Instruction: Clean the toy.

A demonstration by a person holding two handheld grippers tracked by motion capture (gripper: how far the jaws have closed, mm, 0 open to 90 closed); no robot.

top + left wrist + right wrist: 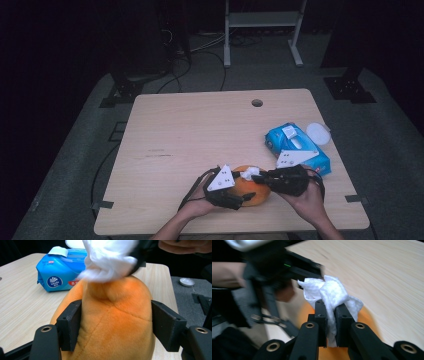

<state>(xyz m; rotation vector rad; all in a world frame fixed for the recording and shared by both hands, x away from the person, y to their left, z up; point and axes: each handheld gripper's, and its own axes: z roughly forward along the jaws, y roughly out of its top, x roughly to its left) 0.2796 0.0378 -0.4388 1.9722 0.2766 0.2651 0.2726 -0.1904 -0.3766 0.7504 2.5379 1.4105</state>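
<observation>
The orange plush toy (110,322) sits clamped between the jaws of my left hand-held gripper (231,191), resting on the tabletop (200,130). My right hand-held gripper (331,315) pinches a white wipe (332,293), jaws pressed together on it, against the toy's top. The blue wipe pack (296,147) lies just beyond my right hand-held gripper.

Fuzzy orange plush toy (112,322), matt

text: "vinda" in a round dark-blue emblem | on: blue soft plastic pack of wipes (58,275) | place: beyond the left gripper's jaws, to their left | red label beside it: unreadable
</observation>
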